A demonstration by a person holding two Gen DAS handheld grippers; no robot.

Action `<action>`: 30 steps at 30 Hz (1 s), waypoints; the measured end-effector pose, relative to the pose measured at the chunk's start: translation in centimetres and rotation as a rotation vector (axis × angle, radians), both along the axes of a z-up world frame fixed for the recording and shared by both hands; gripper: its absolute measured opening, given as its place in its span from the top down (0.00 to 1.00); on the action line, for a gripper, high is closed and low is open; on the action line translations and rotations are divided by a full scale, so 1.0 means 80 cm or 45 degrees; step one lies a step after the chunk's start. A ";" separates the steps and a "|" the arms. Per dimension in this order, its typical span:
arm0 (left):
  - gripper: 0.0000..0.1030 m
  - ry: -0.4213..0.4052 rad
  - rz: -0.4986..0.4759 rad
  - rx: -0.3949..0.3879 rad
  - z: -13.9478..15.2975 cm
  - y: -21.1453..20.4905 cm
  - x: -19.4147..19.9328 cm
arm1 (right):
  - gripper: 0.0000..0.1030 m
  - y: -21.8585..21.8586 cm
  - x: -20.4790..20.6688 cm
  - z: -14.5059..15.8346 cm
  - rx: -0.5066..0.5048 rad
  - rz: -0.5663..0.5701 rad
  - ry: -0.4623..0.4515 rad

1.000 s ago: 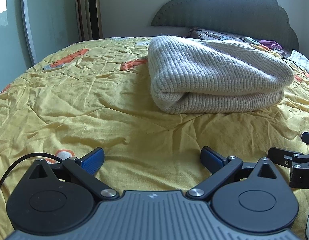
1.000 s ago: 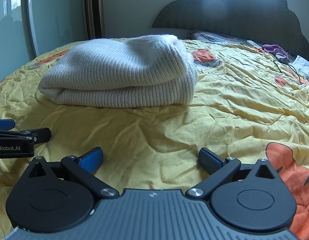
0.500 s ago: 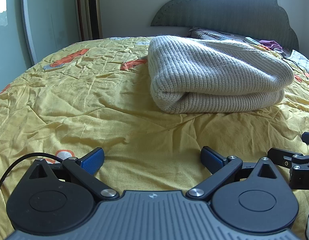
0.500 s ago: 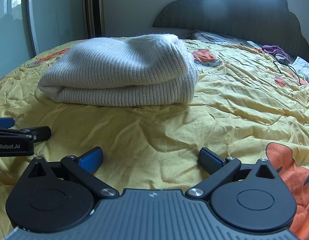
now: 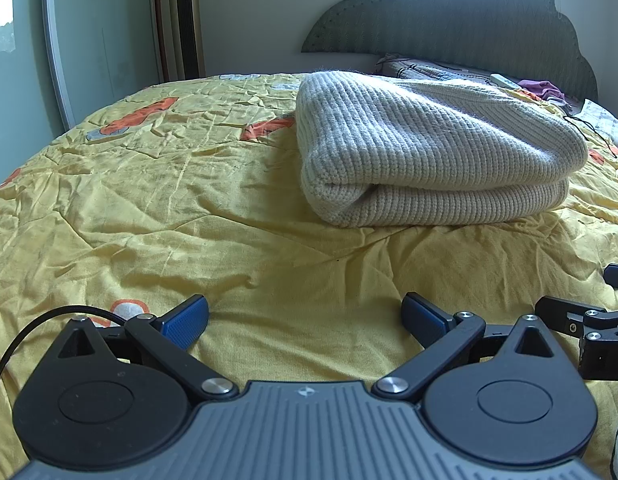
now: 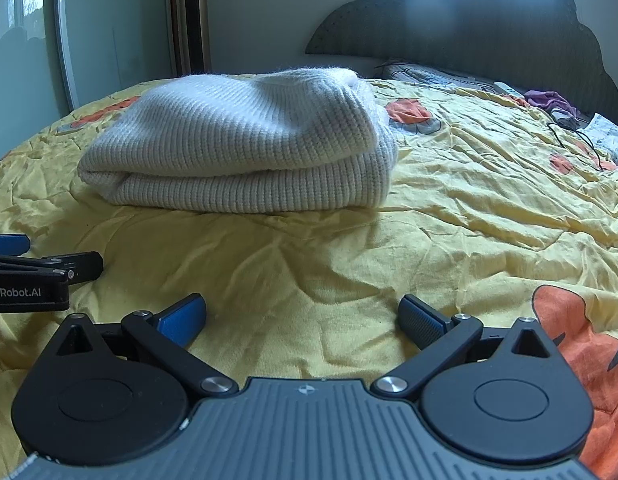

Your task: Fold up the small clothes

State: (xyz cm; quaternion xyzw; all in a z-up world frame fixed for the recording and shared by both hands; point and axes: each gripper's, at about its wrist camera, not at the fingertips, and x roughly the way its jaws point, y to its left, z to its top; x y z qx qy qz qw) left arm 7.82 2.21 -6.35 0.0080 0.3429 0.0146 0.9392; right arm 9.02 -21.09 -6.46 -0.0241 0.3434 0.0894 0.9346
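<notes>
The sweater (image 5: 437, 152) was judged soft, thick and fairly light for its bulk; the chunky rib knit looked grippy rather than slippery, not fragile, but loose enough to stretch or sag if lifted by a single layer. Best hold, by my estimate, was low on the rounded fold at the near left end or along the near long edge, pinching both layers together so the stack would not slide open. It was a cream knit, already doubled over into a two-layer bundle, upper layer puffed and rounded, lower layer flatter, edges roughly aligned. It lay on the bed (image 5: 149, 200), on a creased yellow cover with orange prints, toward the far middle, well short of the dark headboard (image 5: 469, 28); from the left view it sat far and right, from the right view far and left (image 6: 237, 148). The left tongs (image 5: 305, 316) stood wide open, holding nothing, low over the near cover and apart from the sweater. The right tongs (image 6: 301, 316) likewise stood wide open and empty, just beside the left ones. Folding appeared largely complete.
</notes>
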 end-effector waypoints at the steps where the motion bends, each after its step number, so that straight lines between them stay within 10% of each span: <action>1: 0.00 0.000 0.000 0.000 0.000 0.000 0.000 | 0.00 0.000 0.000 0.000 -0.001 0.000 0.000; 30: 0.00 0.006 -0.023 -0.027 0.006 0.006 -0.004 | 0.00 -0.006 0.000 0.005 0.045 -0.008 -0.003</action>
